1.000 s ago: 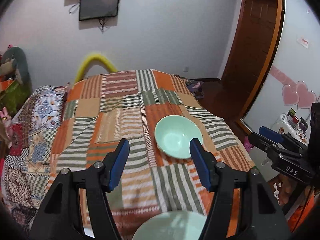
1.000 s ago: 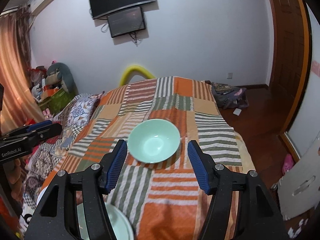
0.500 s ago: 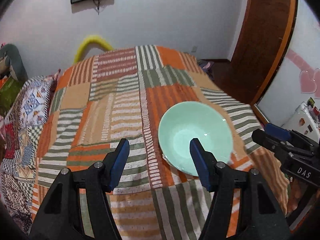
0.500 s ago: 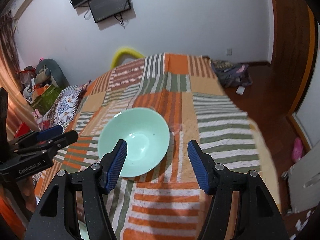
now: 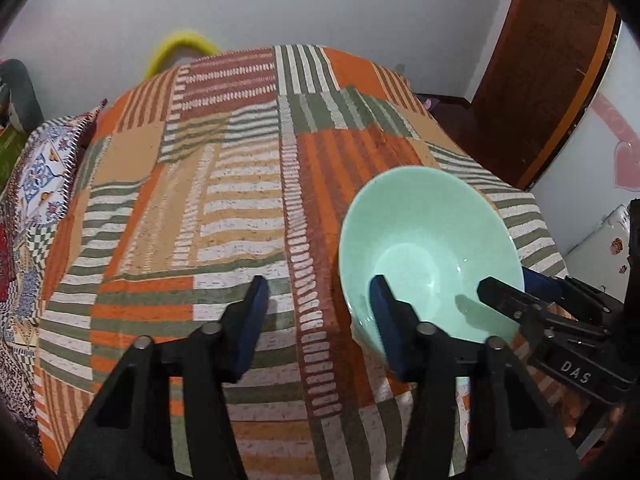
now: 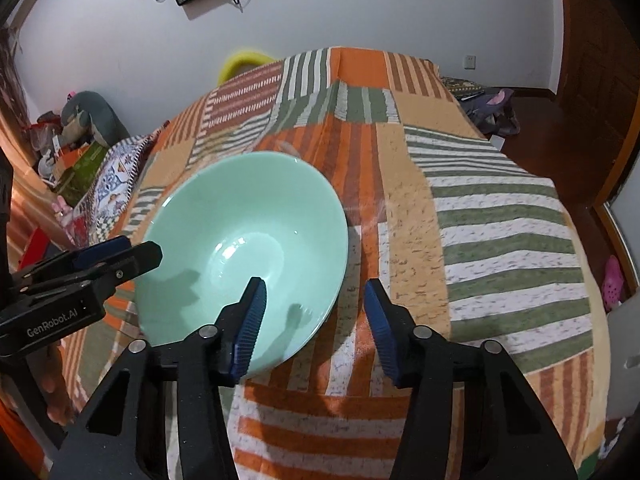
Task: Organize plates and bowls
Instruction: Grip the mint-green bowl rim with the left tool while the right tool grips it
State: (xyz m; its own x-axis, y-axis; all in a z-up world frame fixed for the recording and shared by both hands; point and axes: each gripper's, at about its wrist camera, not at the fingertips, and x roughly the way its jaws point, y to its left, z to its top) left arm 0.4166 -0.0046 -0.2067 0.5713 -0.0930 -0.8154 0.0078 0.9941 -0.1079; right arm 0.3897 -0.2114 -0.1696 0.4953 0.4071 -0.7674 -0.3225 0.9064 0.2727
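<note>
A mint-green bowl (image 5: 432,248) sits on the striped patchwork bedspread (image 5: 240,200); it also shows in the right wrist view (image 6: 248,252). My left gripper (image 5: 318,312) is open, its right finger over the bowl's near left rim, its left finger over the bedspread. My right gripper (image 6: 312,312) is open, straddling the bowl's near right rim, its left finger inside the bowl. Each gripper shows in the other's view: the right one (image 5: 532,296) at the bowl's right rim, the left one (image 6: 116,256) at its left rim.
The bed drops off at the right to a wooden floor (image 6: 560,128) with a bag (image 6: 492,108) and a wooden door (image 5: 552,72). A patterned pillow (image 5: 40,172) and clutter (image 6: 76,136) lie left. A yellow ring (image 5: 180,48) stands behind the bed.
Both grippers have moved forward and down toward the bowl, which now looms large between them. The pale plate at the near edge has left both views.
</note>
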